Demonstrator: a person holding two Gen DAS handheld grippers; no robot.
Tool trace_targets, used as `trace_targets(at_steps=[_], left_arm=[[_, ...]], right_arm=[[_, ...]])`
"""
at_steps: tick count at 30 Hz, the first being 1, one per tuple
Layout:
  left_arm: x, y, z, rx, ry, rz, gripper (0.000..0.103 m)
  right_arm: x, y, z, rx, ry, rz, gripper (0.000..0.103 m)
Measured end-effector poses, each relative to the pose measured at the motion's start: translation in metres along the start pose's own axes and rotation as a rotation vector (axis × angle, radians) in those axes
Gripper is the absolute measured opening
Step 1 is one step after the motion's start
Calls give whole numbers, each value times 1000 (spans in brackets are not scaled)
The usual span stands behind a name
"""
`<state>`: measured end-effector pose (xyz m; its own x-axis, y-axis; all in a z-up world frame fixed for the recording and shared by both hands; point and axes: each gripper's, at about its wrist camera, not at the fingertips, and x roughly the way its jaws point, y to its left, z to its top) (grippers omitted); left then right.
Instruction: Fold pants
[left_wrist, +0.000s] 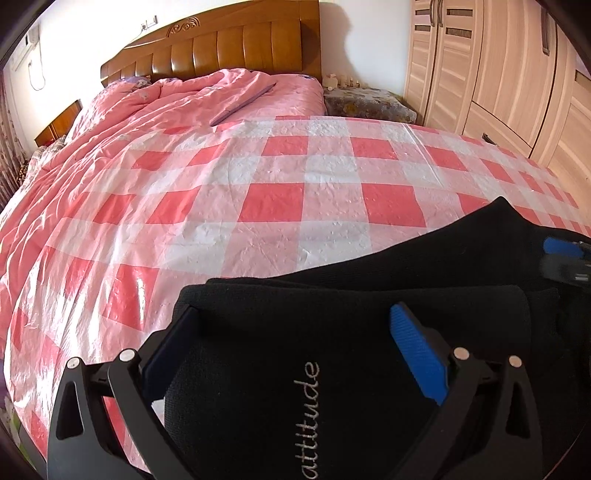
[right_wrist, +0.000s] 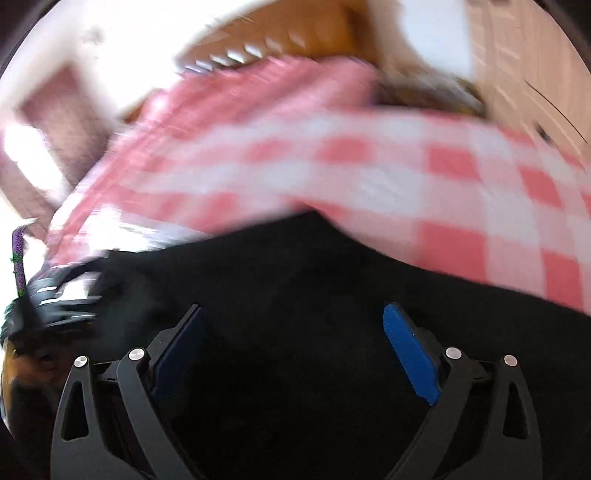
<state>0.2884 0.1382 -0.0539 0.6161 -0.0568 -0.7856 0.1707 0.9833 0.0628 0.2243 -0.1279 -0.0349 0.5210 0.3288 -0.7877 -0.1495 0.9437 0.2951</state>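
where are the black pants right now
In the left wrist view the black pants lie folded at the bed's near edge on the checked sheet, beneath the open left gripper.

Right gripper (right_wrist: 295, 332) (jaws apart) over black pants (right_wrist: 295, 266).

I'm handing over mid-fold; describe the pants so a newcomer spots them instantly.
Start from the big bed with the red-and-white checked plastic sheet spread below the pink quilt. At its near edge lie the black knit pants, in folded layers, with the left gripper open over them. They are the only dark item on the bed, marked by the pale stitched word "attitude".
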Motion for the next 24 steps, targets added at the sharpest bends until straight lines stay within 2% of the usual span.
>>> trace_targets(at_steps=[3, 6, 8, 13, 15, 17, 18, 20, 21, 23, 24], left_arm=[[0, 0, 0, 1, -1, 2, 102], [0, 0, 0, 1, 0, 4, 102], [-1, 1, 0, 0, -2, 5, 102], [0, -1, 1, 0, -2, 13, 102], [0, -1, 1, 1, -2, 14, 102], [0, -1, 0, 0, -4, 15, 102], [-3, -1, 0, -2, -12, 39, 102], [-23, -12, -3, -14, -56, 139, 101], [-34, -18, -5, -17, -83, 132, 101], [-76, -48, -14, 4, -178, 26, 101], [-90, -62, -19, 20, -208, 4, 101]], right_arm=[[-27, -15, -6, 76, -34, 61, 93], [-72, -19, -31, 45, -105, 65, 95], [-87, -21, -47, 0, -105, 6, 96], [-101, -47, -104, -94, -11, -237, 96], [-104, -59, -122, -119, 17, -244, 96], [-114, -61, -135, -154, -5, -235, 96], [-117, -62, -136, -149, -7, -236, 96], [-130, -65, -139, -125, -29, -232, 96], [-139, -67, -140, -113, -53, -224, 96], [-154, -68, -143, -86, -95, -211, 96], [-159, -71, -146, -68, -105, -209, 96]])
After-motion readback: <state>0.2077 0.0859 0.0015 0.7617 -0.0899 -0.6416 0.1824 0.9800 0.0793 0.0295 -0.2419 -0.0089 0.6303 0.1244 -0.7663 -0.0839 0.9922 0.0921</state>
